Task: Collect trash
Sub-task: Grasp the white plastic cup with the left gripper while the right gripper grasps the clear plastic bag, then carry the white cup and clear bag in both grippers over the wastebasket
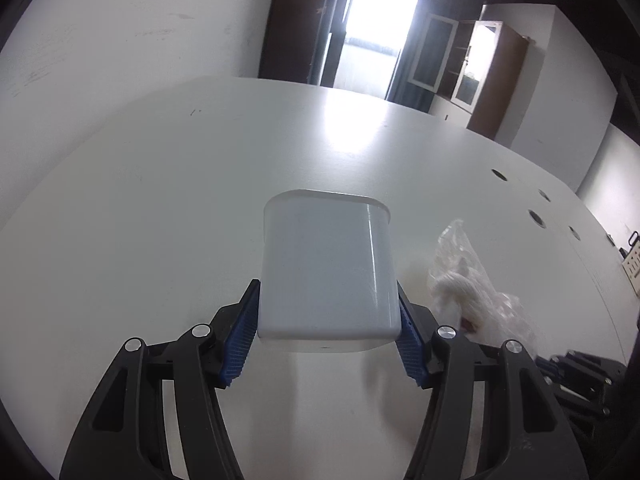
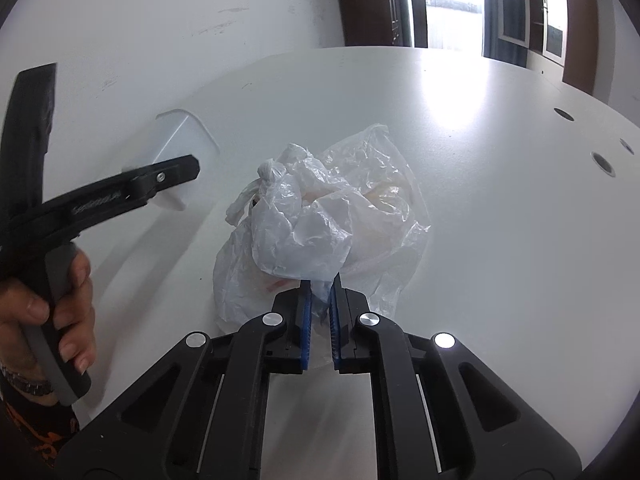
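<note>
A white plastic bin [image 1: 326,268] is held between the blue pads of my left gripper [image 1: 328,326], tilted over the white table [image 1: 160,184]. It also shows in the right wrist view [image 2: 182,148], with the left gripper [image 2: 160,178] on it. A crumpled clear plastic bag of trash [image 2: 320,216] lies on the table. My right gripper [image 2: 320,300] is shut on the bag's near edge. The bag shows at the right of the left wrist view [image 1: 468,280].
The table [image 2: 500,200] has several round cable holes [image 2: 602,162] at the right. A white wall [image 1: 120,20] stands behind it. A dark doorway [image 1: 360,20] and cabinets [image 1: 480,64] lie beyond. A black object [image 1: 580,380] lies at the table's right edge.
</note>
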### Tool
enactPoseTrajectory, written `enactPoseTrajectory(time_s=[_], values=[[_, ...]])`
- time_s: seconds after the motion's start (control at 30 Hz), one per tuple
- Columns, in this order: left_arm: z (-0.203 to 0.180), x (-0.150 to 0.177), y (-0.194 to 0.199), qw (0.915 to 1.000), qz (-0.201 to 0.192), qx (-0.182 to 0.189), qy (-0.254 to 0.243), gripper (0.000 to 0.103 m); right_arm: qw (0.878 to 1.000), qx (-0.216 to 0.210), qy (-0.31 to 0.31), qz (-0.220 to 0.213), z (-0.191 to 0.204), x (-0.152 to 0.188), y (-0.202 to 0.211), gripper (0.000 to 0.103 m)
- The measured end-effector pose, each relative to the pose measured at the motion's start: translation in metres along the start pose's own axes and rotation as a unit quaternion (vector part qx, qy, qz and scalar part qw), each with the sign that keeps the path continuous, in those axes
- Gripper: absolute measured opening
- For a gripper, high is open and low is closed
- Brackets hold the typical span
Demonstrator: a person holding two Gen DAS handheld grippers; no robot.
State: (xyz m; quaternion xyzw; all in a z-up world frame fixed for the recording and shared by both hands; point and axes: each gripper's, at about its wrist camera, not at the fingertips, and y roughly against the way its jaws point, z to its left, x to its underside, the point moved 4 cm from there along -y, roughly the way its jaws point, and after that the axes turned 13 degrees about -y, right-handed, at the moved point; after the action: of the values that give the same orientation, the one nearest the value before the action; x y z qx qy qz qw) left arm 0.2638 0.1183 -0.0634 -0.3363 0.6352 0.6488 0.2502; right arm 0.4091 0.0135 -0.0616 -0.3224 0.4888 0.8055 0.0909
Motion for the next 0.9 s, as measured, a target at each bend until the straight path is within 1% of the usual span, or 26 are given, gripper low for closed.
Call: enactPoseTrajectory(time_s=[0.13, 0.23, 0.3, 0.43, 0.57, 0.7, 0.8, 0.9], values=[[-0.013, 0.018, 0.054, 0.9995, -0.032, 0.003, -0.008, 0.061, 1.000, -0.011, -0.002, -0.022, 0.001, 0.013, 0.032, 0.006], [-0.022, 0.037, 0.083, 0.9991, -0.041, 0.014, -0.005, 0.061, 0.999, -0.013, 0.004, -0.040, 0.000, 0.025, 0.061, 0.006], [-0.028, 0.048, 0.098, 0.9988, -0.044, 0.021, -0.005, 0.061, 0.998, -0.012, 0.013, -0.052, 0.000, 0.039, 0.078, 0.006], [-0.043, 0.070, 0.124, 0.9981, -0.053, 0.029, -0.011, 0.061, 0.997, -0.002, 0.036, -0.075, 0.003, 0.070, 0.111, 0.006], [-0.061, 0.091, 0.146, 0.9971, -0.059, 0.044, -0.019, 0.061, 0.995, -0.012, 0.039, -0.087, 0.002, 0.100, 0.143, 0.006], [-0.080, 0.114, 0.172, 0.9962, -0.062, 0.052, -0.032, 0.061, 0.994, -0.020, 0.049, -0.101, 0.000, 0.138, 0.177, 0.006], [-0.091, 0.132, 0.186, 0.9955, -0.065, 0.055, -0.041, 0.061, 0.993, -0.027, 0.056, -0.099, -0.004, 0.169, 0.195, 0.006], [-0.098, 0.153, 0.195, 0.9952, -0.058, 0.058, -0.054, 0.061, 0.993, -0.023, 0.065, -0.094, -0.008, 0.198, 0.213, 0.006]])
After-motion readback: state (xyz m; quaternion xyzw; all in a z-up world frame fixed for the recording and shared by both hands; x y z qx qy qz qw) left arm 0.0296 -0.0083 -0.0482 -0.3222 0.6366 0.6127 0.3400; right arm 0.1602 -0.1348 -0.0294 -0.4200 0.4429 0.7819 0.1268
